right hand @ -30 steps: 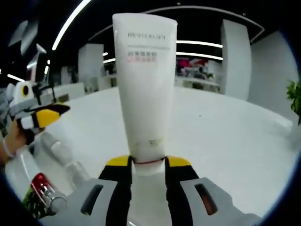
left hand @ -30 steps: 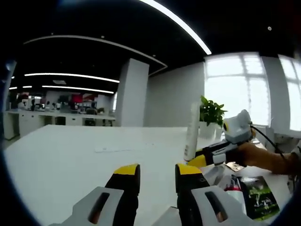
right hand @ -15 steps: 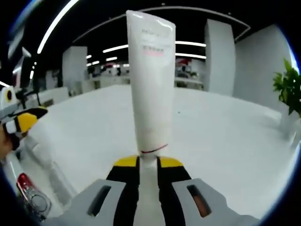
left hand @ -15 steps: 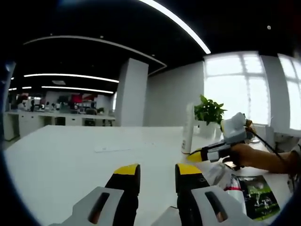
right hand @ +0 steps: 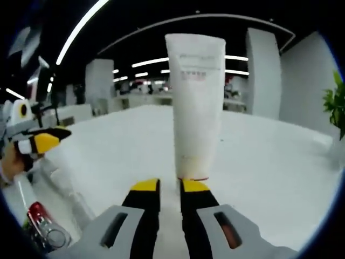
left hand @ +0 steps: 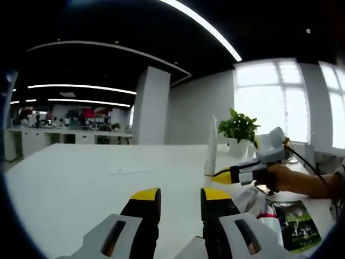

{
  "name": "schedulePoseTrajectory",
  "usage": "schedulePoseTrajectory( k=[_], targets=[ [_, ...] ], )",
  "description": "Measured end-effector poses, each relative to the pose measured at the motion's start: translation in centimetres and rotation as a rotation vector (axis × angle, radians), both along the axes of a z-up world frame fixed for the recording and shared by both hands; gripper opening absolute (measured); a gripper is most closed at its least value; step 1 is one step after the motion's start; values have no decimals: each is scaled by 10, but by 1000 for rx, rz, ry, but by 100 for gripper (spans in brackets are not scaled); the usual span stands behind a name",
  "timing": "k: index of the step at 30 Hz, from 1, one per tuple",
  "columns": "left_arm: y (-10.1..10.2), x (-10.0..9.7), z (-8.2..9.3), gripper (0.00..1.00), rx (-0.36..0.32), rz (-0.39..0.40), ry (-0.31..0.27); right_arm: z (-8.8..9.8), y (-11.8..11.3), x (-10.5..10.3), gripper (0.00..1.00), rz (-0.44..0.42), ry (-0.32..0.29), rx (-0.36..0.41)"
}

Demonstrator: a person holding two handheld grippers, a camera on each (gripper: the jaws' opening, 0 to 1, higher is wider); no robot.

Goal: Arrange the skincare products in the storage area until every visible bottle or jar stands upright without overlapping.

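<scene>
- The tall white plastic squeeze tube [right hand: 195, 108] with faint grey and pink print near its flat crimped top stands upright, cap end down, on the broad white tabletop [right hand: 269, 178]; it serves as the landmark here.
- In the right gripper view, the right gripper [right hand: 169, 186], black with yellow tips, sits just in front of the tube's base. Its jaws stand a narrow gap apart with nothing between them, and the tube's cap is just beyond the tips; whether a tip touches it cannot be told.
- Left of the tube in that view, the left gripper [right hand: 46, 141] comes in with its yellow tip pointing toward the tube, held by a hand [right hand: 7, 164].
- Below that hand, near the table edge, lie clear plastic bottles [right hand: 70, 189] on their sides and a clear item with a red cap [right hand: 39, 211].
- In the left gripper view, the same tube [left hand: 210, 147] stands upright beside a green potted plant [left hand: 239, 127], with the right gripper's yellow tip [left hand: 222, 176] just by its base.
- The left gripper [left hand: 180, 195] in its own view has jaws moderately apart, holding nothing, well short of the tube.
- Right of those jaws lie a clear bottle [left hand: 249, 198] and a dark green printed packet [left hand: 295, 225].
</scene>
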State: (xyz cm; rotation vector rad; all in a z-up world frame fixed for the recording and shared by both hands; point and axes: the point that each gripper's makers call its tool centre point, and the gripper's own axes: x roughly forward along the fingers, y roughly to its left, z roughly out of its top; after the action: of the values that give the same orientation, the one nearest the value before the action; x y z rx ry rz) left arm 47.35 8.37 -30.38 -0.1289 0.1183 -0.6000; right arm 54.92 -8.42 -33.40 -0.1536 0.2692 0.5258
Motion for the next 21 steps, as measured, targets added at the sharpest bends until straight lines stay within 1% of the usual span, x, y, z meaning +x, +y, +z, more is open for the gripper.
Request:
schedulePoseTrajectory(
  k=[3,4,5,7,8,9,10,11,13,16,17,18,19,21],
  targets=[
    [1,0,1,30,-4,2,-2,9,-9,3,13,-42,-65,-24],
    [1,0,1,30,-5,2,-2,11,-12,4,14,-58,-74,-27],
    [1,0,2,30,-5,2,-3,12,-19,7,16,-94,-82,-33],
    [1,0,2,30,-7,2,-3,10,-27,12,22,-117,-86,-50],
    [0,-1,2,30,-8,1,-3,8,-28,14,26,-119,-80,-51],
    [0,-1,2,30,-8,1,-2,3,-29,17,31,-120,-60,-43],
    [0,-1,1,30,-7,0,-2,1,-28,18,34,-115,-46,-36],
    [0,0,0,30,-5,-1,0,-6,-25,21,34,-104,-4,-12],
    [-1,0,-1,30,-2,-2,3,-8,-22,26,32,-97,4,-1],
    [-1,0,-2,30,6,-1,4,-12,-16,32,32,-99,24,-13],
    [0,0,-2,30,7,1,4,-12,-14,31,29,-94,32,-18],
    [0,0,-2,30,7,3,2,-14,-15,31,27,-113,43,-16],
    [1,0,-1,30,6,5,1,-14,-16,32,26,-113,38,-28],
    [2,1,-1,30,2,8,2,-14,-18,29,26,-126,51,-8]
  ],
)
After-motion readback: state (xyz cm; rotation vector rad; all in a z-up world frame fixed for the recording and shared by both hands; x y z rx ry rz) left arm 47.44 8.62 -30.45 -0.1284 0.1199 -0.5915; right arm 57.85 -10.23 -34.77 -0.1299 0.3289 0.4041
